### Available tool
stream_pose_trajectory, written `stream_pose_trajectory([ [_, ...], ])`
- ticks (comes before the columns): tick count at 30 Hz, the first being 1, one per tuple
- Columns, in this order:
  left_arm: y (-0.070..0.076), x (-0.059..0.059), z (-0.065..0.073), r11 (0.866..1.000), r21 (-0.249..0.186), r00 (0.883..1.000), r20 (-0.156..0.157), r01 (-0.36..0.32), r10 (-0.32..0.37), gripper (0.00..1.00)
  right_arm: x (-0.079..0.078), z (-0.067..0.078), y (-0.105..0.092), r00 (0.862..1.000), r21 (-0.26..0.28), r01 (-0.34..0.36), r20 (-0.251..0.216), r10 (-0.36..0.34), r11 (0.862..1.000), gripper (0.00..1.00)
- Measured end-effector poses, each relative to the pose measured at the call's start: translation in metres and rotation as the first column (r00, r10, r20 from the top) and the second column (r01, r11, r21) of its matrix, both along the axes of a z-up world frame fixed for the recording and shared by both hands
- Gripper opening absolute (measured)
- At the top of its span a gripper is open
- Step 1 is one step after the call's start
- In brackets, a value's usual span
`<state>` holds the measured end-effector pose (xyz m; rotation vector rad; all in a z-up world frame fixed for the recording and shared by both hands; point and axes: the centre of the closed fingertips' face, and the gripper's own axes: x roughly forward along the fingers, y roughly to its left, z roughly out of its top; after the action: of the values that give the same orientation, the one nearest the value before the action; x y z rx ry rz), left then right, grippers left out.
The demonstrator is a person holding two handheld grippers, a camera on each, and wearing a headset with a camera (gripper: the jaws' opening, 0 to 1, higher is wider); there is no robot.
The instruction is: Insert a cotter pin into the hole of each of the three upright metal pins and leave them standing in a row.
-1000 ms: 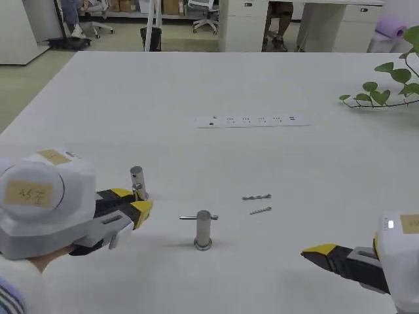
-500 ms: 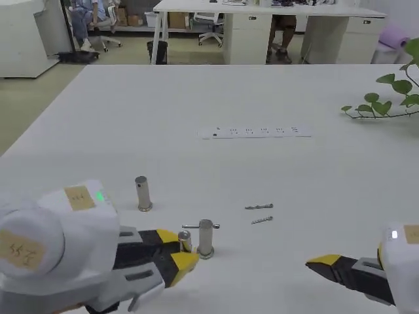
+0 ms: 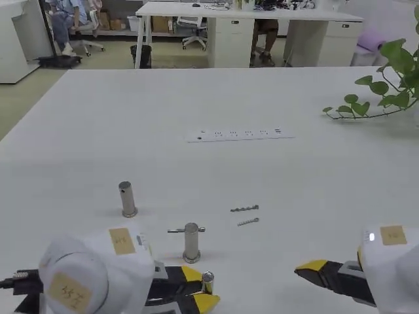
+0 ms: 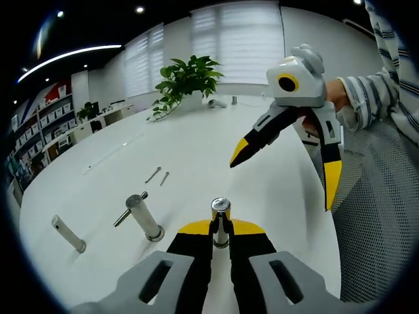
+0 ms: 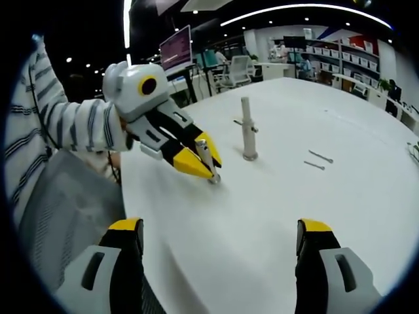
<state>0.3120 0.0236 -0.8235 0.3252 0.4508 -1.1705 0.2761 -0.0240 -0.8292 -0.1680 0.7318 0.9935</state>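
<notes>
The near pin (image 3: 207, 282) stands upright at the near edge of the counter (image 3: 314, 170), its foot down at the surface, gripped across its shaft by the left hand-held gripper (image 4: 221, 231), whose yellow-tipped jaws are closed tight on it. Just beyond it stands the middle pin (image 3: 191, 243), upright on its own, with a cotter (image 3: 178, 230) through its top hole, sticking out mostly to the left. Farther off and to the left is the far pin (image 3: 127, 199), also upright and bare, so the three run in a slanting line from far left to near right. Two loose cotter pins (image 3: 244, 209) lie flat side by side, right of the middle pin. The right hand-held gripper (image 5: 219, 226) hangs near the right side, well apart from the pins, its jaws spread wide with nothing in them. A white power strip (image 3: 239, 135) lies farther back, and a plant (image 3: 386, 72) trails in at the far right.
</notes>
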Motion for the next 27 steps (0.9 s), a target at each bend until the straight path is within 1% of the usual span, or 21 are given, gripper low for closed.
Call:
stream_pose_trajectory([
  [1, -0.001, 0.001, -0.002, 1.000, 0.008, 1.000, 0.008, -0.006, 0.006, 0.07, -0.001, -0.001, 0.000, 1.000, 0.000, 0.000, -0.007, 0.000, 1.000, 0.98],
  [2, -0.002, 0.002, -0.003, 1.000, 0.010, 1.000, 0.010, -0.006, 0.006, 0.07, -0.002, -0.003, -0.001, 1.000, -0.004, -0.002, -0.013, 0.002, 1.000, 0.98],
  [5, -0.005, 0.003, -0.007, 1.000, 0.014, 1.000, 0.008, 0.002, -0.002, 0.07, -0.002, -0.005, -0.002, 1.000, -0.015, 0.000, -0.016, 0.000, 1.000, 0.98],
  [7, -0.006, 0.003, -0.010, 1.000, 0.016, 1.000, 0.007, 0.005, -0.005, 0.07, -0.002, -0.008, -0.005, 0.999, -0.019, 0.011, -0.031, -0.012, 1.000, 0.98],
  [9, -0.006, 0.003, -0.013, 1.000, 0.015, 1.000, 0.002, 0.002, -0.002, 0.07, -0.001, -0.009, -0.007, 0.999, -0.028, 0.017, -0.030, -0.018, 0.999, 0.98],
  [12, -0.007, 0.003, -0.015, 1.000, 0.002, 1.000, -0.005, -0.003, 0.003, 0.07, -0.002, -0.009, -0.008, 0.999, -0.028, 0.016, -0.033, -0.017, 0.999, 0.99],
  [14, -0.008, 0.001, -0.016, 1.000, 0.002, 1.000, -0.005, 0.003, -0.003, 0.07, -0.002, -0.009, -0.009, 0.999, -0.028, 0.020, -0.032, -0.021, 0.999, 0.99],
  [16, -0.008, 0.001, -0.018, 1.000, -0.008, 1.000, -0.014, -0.006, 0.006, 0.07, -0.002, -0.009, -0.010, 0.999, -0.034, 0.031, -0.031, -0.032, 0.999, 1.00],
  [18, -0.008, 0.001, -0.018, 1.000, -0.020, 1.000, -0.014, -0.009, 0.009, 0.07, -0.002, -0.009, -0.012, 0.999, -0.037, 0.036, -0.029, -0.038, 0.999, 1.00],
  [23, -0.009, -0.001, -0.017, 1.000, -0.029, 1.000, -0.007, -0.005, 0.005, 0.07, -0.003, -0.009, -0.014, 0.999, -0.037, 0.044, -0.031, -0.045, 0.998, 1.00],
  [27, -0.009, -0.001, -0.017, 0.999, -0.037, 1.000, -0.016, -0.015, 0.014, 0.07, -0.003, -0.009, -0.015, 0.998, -0.036, 0.047, -0.030, -0.048, 0.998, 1.00],
])
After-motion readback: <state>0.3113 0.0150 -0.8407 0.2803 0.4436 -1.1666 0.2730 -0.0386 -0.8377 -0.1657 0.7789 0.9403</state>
